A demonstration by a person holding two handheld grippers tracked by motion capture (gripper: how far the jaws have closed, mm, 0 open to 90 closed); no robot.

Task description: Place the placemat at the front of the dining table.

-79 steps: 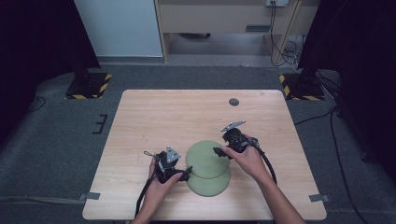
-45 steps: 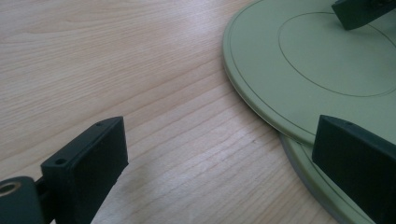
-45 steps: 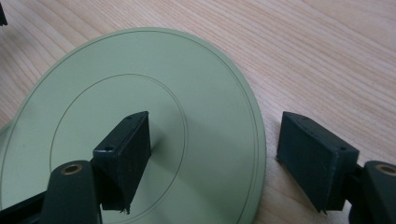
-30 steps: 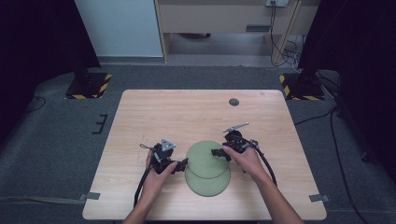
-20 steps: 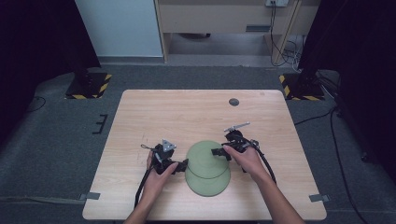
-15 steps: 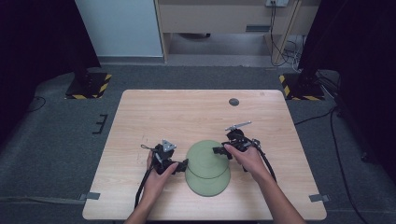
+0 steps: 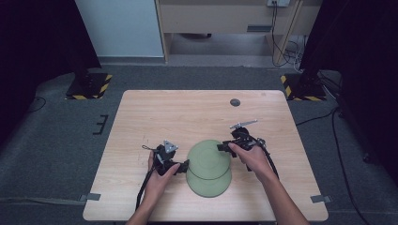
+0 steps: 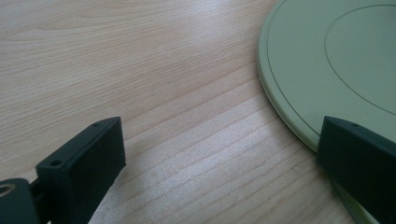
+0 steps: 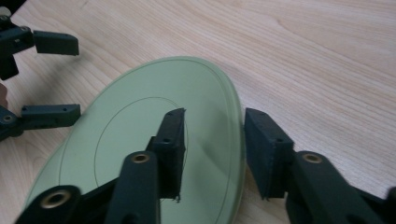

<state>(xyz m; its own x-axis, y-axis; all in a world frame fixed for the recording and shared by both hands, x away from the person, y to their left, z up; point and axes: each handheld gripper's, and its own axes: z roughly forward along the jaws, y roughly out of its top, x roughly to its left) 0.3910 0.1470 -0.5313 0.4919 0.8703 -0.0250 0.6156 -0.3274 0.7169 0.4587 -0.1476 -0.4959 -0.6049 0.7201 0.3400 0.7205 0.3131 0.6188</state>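
Wooden table (image 7: 197,112) seen from above, person's forearms entering from the near edge. Two pale green plates sit near the table's near-centre: upper plate (image 7: 209,159) overlaps a lower plate (image 7: 211,185), which pokes out on the near side.

Right gripper (image 7: 224,147), held in the right hand (image 7: 251,157), is at the upper plate's right rim. Jaws straddle that rim: in the right gripper view one jaw lies over the plate's top face, the other outside the edge, w/ the rim between them. Jaws have just been closing, now at a narrowish gap; a sliver of space remains on the outer side, so pads not yet pressing. Plate looks tilted, right rim lifted off the table, though hard to be sure.

Left gripper (image 7: 184,165), in the left hand (image 7: 159,176), is just beside the plates' left edge, jaws spread wide. In the left gripper view (image 8: 219,163) one jaw is over bare wood, the other over a plate rim; whether it touches the rim can't be told. Nothing gripped.

Small dark round disc (image 7: 235,102) lies at the far side of the table, well apart from the plates. Cables trail from both grippers toward the near edge.
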